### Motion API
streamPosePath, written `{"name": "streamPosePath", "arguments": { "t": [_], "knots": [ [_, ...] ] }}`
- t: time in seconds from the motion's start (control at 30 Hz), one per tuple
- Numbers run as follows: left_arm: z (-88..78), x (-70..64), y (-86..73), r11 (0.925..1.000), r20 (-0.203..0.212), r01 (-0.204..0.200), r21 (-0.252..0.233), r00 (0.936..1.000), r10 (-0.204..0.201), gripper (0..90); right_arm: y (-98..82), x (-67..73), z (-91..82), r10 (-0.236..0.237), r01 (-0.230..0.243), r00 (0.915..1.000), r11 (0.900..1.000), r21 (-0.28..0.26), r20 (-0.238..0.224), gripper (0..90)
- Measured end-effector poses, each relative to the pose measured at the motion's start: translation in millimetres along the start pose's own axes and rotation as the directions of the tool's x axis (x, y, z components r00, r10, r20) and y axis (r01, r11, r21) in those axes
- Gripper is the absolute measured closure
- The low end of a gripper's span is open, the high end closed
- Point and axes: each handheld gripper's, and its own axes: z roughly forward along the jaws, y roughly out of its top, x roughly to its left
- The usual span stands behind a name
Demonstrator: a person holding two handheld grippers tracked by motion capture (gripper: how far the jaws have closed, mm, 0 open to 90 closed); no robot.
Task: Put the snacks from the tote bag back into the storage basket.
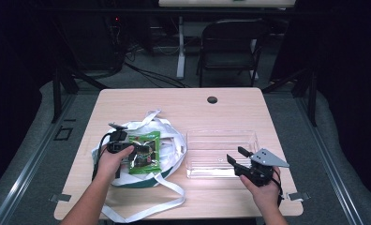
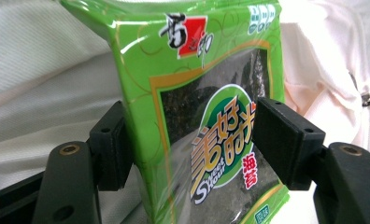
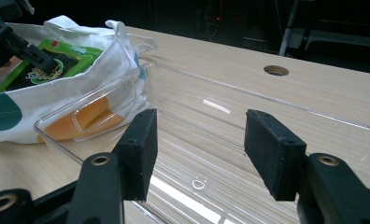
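Left hand-held gripper (image 2: 192, 140) pinches the green seaweed packet (image 2: 197, 93); right hand-held gripper (image 3: 199, 140) hangs spread over the clear tray (image 3: 276, 116).

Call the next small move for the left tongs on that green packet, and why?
Probably lift. The left tongs are closed on the green seaweed packet, which sits over the white cloth bag. The clear tray beside it holds nothing, and the right tongs wait open at its near edge. So raise the packet clear of the bag, then carry it toward the tray.
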Motion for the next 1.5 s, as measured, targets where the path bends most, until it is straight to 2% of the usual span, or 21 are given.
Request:
{"name": "streamPosePath", "arguments": {
  "t": [0.3, 0.4, 0.6, 0.77, 1.1, 1.27, 1.3, 1.33, 1.43, 1.5],
  "knots": [
    [-3.4, 0.9, -2.1, 1.0, 0.017, -0.001, 0.009, 0.9999, 0.001, 42.0, -0.1, 0.2, 0.3, 0.0, 0.0, 1.0, 1.0, 0.004, 0.0, 44.3],
    [-6.4, -1.0, -3.3, 0.9997, 0.029, -0.023, 0.008, 0.9993, 0.023, 45.9, -0.1, 0.3, 0.3, -0.001, 0.001, 1.0, 1.0, 0.002, -0.001, 44.3],
    [-13.3, -6.9, -6.5, 0.9969, 0.014, -0.079, 0.006, 0.9968, 0.079, 52.7, -0.1, 0.7, 0.6, -0.004, 0.004, 1.0, 1.0, 0.01, -0.003, 44.3],
    [-17.5, -8.7, -8.4, 0.9953, 0.019, -0.097, 0.006, 0.9951, 0.097, 55.7, -0.6, 0.4, 1.2, -0.004, 0.005, 1.0, 1.0, 0.01, -0.004, 44.2],
    [-30.8, -11.0, -12.8, 0.9834, 0.043, -0.181, 0.003, 0.9825, 0.181, 61.6, -0.8, 0.5, 1.1, -0.003, 0.003, 1.0, 1.0, 0.01, -0.001, 44.3],
    [-35.0, -11.3, -12.8, 0.9784, 0.055, -0.207, -0.005, 0.9769, 0.207, 64.7, -1.0, 0.8, 1.8, -0.003, 0.003, 1.0, 1.0, 0.011, -0.002, 44.2],
    [-37.5, -9.3, -12.0, 0.9738, 0.077, -0.227, -0.012, 0.9708, 0.227, 65.6, -1.1, 1.0, 2.0, -0.003, 0.003, 1.0, 1.0, 0.01, -0.002, 44.2],
    [-38.8, -8.4, -11.8, 0.9747, 0.079, -0.223, -0.012, 0.9716, 0.223, 66.4, -1.1, 1.0, 2.1, -0.004, 0.004, 1.0, 1.0, 0.011, -0.003, 44.2],
    [-42.1, -6.3, -11.1, 0.9706, 0.085, -0.24, -0.017, 0.9669, 0.241, 68.5, -1.2, 1.1, 2.0, -0.005, 0.005, 1.0, 1.0, 0.011, -0.003, 44.2],
    [-43.2, -6.1, -11.0, 0.9696, 0.083, -0.244, -0.016, 0.9661, 0.245, 69.9, -1.2, 1.1, 2.1, -0.005, 0.005, 1.0, 1.0, 0.013, -0.003, 44.2]
  ]
}}
